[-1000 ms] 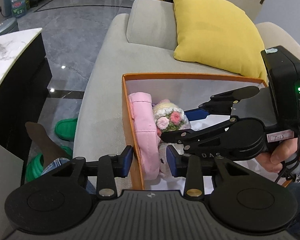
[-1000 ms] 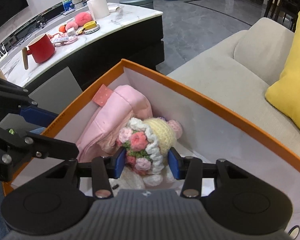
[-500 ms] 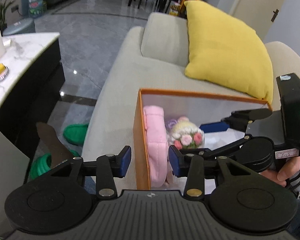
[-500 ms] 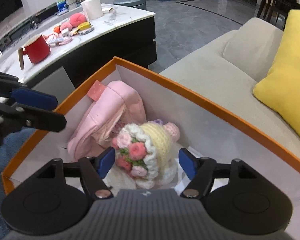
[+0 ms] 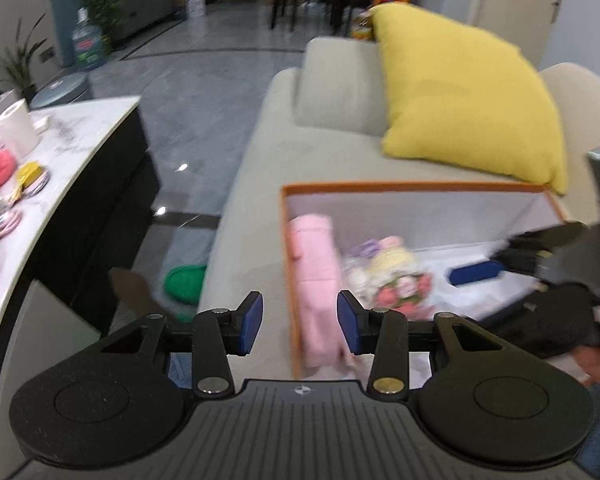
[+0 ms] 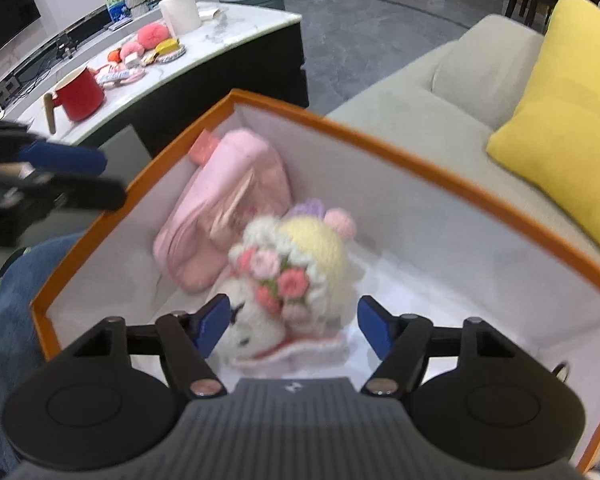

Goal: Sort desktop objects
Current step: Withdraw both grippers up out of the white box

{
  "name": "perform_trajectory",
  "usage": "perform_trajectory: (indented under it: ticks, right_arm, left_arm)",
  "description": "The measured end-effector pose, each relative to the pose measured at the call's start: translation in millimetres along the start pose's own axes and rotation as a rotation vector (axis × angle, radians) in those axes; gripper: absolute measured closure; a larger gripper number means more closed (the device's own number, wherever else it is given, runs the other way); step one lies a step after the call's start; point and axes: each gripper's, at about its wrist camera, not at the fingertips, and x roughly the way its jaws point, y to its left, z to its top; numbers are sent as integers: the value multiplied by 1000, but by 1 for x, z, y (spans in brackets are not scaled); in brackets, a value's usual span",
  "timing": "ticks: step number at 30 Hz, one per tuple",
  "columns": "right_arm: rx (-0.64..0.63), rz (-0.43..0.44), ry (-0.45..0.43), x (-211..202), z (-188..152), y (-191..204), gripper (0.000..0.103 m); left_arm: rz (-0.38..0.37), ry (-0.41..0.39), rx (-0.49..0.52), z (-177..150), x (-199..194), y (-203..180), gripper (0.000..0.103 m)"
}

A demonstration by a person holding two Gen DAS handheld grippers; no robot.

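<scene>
An orange box (image 5: pixel 412 188) (image 6: pixel 420 156) with a white inside sits on the beige sofa. In it lie a pink pouch (image 5: pixel 316 268) (image 6: pixel 224 220) and a crochet doll (image 5: pixel 396 276) (image 6: pixel 300 264) with a yellow hat and pink flowers. My right gripper (image 6: pixel 294 324) hovers over the doll. Its jaws are closing a little, with the doll below and between the fingers, and the pads do not touch it. My left gripper (image 5: pixel 300 322) is open above the box's left wall, with nothing held. A blue pad (image 5: pixel 476 272) of the right gripper shows over the box.
A marble-topped table (image 6: pixel 240 28) at the left carries a red mug (image 6: pixel 80 94), a paper roll (image 6: pixel 180 12) and several small toys. A yellow cushion (image 5: pixel 468 100) leans on the sofa behind the box. Green slippers (image 5: pixel 184 282) lie on the floor. A person's jeans-clad leg (image 6: pixel 16 300) is beside the box.
The right gripper's jaws went from gripping the doll to wide apart, leaving it in the box, and drew back. The left gripper rose, tilted up and widened slightly.
</scene>
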Motion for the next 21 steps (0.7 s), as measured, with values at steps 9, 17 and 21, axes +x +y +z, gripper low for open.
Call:
perform_trajectory:
  ticks: [9,17,21]
  right_arm:
    - [33,23,0,23,0,2,53]
    - [-10,29,-63,29,15,1,61]
    - [0,31,-59,32,16,0,60]
  left_arm:
    - [-30,138,-14,-10,35,7,76]
    - [-67,156,27,-16,36,1,81]
    - [-75,158,13,-15,37,5,81]
